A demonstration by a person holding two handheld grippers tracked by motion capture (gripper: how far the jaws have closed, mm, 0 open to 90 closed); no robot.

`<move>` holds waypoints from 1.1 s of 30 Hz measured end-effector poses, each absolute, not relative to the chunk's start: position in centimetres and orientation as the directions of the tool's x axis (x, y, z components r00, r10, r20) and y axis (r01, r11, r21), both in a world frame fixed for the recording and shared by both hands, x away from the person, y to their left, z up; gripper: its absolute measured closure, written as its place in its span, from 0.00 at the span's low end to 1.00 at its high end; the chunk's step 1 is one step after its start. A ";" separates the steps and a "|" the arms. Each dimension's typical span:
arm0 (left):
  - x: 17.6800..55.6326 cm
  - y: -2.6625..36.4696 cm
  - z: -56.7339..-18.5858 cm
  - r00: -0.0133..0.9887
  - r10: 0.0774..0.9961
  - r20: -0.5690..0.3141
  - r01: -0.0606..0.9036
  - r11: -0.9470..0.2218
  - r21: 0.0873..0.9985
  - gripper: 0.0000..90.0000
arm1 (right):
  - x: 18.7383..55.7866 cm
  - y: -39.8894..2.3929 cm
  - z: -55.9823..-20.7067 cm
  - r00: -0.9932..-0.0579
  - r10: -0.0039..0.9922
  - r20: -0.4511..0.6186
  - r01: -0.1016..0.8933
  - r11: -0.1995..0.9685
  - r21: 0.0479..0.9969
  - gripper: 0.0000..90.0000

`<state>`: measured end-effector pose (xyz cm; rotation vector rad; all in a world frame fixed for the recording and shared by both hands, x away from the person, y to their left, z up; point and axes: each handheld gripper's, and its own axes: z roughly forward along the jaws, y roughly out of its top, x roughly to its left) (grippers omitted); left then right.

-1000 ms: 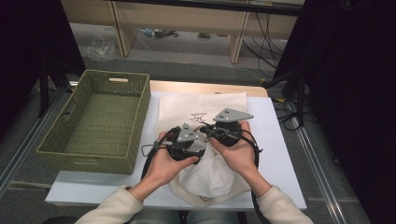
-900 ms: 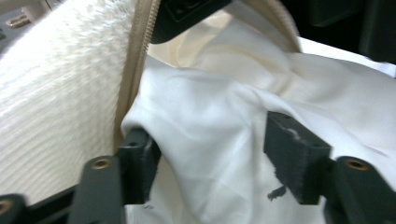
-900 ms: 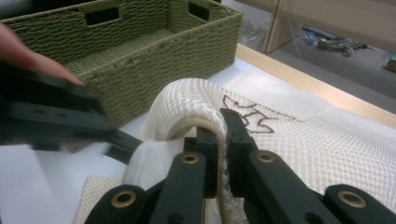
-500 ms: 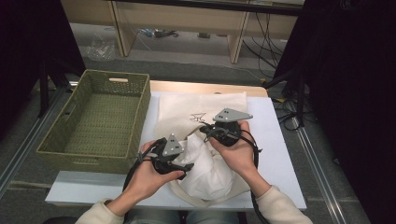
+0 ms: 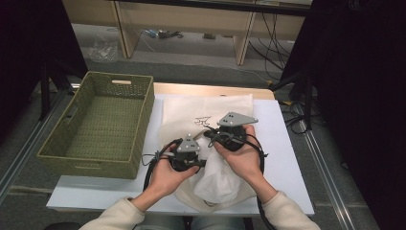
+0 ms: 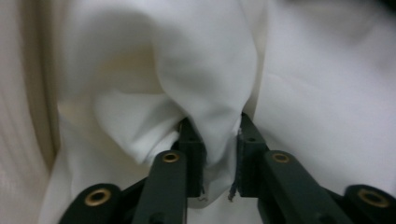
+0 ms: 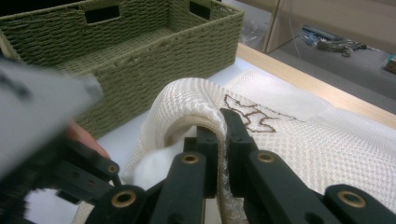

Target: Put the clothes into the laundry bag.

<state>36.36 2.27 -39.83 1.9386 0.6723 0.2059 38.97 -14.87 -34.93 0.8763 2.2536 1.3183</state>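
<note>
Mesh bag (image 5: 206, 115) flat on white surface (image 5: 282, 143), dark drawn mark unreadable; woven basket (image 5: 95, 129) just left | left view: left claw (image 6: 219, 154), just closing, pinches white cloth (image 6: 205, 70) | right view: right claw (image 7: 223, 140) clamped on mesh bag (image 7: 280, 140) rim, basket (image 7: 140, 51) behind

Even overhead light falls on the white table (image 5: 287, 143), while the room's sides sink into near-black shadow. In the left gripper view the white cloth (image 6: 205, 70) is bright, soft and slightly out of focus. In the right gripper view a blurred grey plate (image 7: 42, 112) smears the near left; the woven basket (image 7: 140, 51) stays sharp.
</note>
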 end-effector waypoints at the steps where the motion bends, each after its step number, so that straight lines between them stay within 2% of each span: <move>1: 36.2 2.2 -38.7 0.831 0.539 -0.140 0.338 -0.289 0.896 0.92 | 38.9 -14.8 -34.9 -0.736 0.677 -0.011 0.318 0.359 0.878 0.98; 2: 36.2 2.2 -38.7 0.831 0.539 -0.140 0.338 -0.289 0.896 0.93 | 38.9 -14.8 -34.9 -0.736 0.677 -0.011 0.318 0.359 0.878 0.98; 5: 36.8 1.7 -37.5 0.829 0.556 -0.056 0.275 -0.320 0.907 0.93 | 38.6 -14.5 -34.8 -0.736 0.677 -0.024 0.311 0.370 0.876 0.98; 9: 38.5 1.3 -39.0 0.806 0.590 -0.044 0.313 -0.361 0.878 0.94 | 38.6 -14.5 -34.8 -0.739 0.673 -0.037 0.296 0.373 0.879 0.98; 11: 38.9 1.0 -40.2 0.796 0.601 -0.068 0.332 -0.340 0.880 0.95 | 38.8 -14.7 -34.7 -0.740 0.672 -0.025 0.310 0.373 0.875 0.98; 13: 39.3 0.9 -40.9 0.797 0.604 -0.027 0.324 -0.389 0.862 0.95 | 39.0 -14.7 -34.9 -0.750 0.661 -0.015 0.310 0.372 0.875 0.98; 20: 39.8 -0.1 -41.3 0.778 0.629 -0.009 0.320 -0.384 0.866 0.92 | 39.0 -14.9 -34.8 -0.732 0.681 -0.014 0.321 0.363 0.875 0.98; 22: 39.5 0.1 -40.9 0.793 0.609 0.013 0.302 -0.412 0.860 0.84 | 39.1 -15.1 -34.8 -0.725 0.689 -0.017 0.323 0.361 0.875 0.98; 24: 38.6 0.3 -40.3 0.796 0.605 -0.003 0.299 -0.388 0.872 0.71 | 39.0 -15.2 -34.8 -0.729 0.684 -0.003 0.333 0.358 0.873 0.98; 27: 37.1 1.3 -39.2 0.812 0.583 0.028 0.265 -0.411 0.872 0.55 | 39.0 -15.1 -34.8 -0.723 0.691 0.000 0.335 0.351 0.874 0.98; 31: 35.4 3.2 -38.5 0.803 0.593 0.054 0.244 -0.410 0.879 0.43 | 39.2 -15.2 -34.8 -0.730 0.682 -0.032 0.308 0.371 0.876 0.98; 33: 35.2 4.0 -38.6 0.803 0.593 0.068 0.248 -0.435 0.865 0.37 | 39.0 -15.0 -34.8 -0.721 0.693 -0.009 0.332 0.356 0.874 0.98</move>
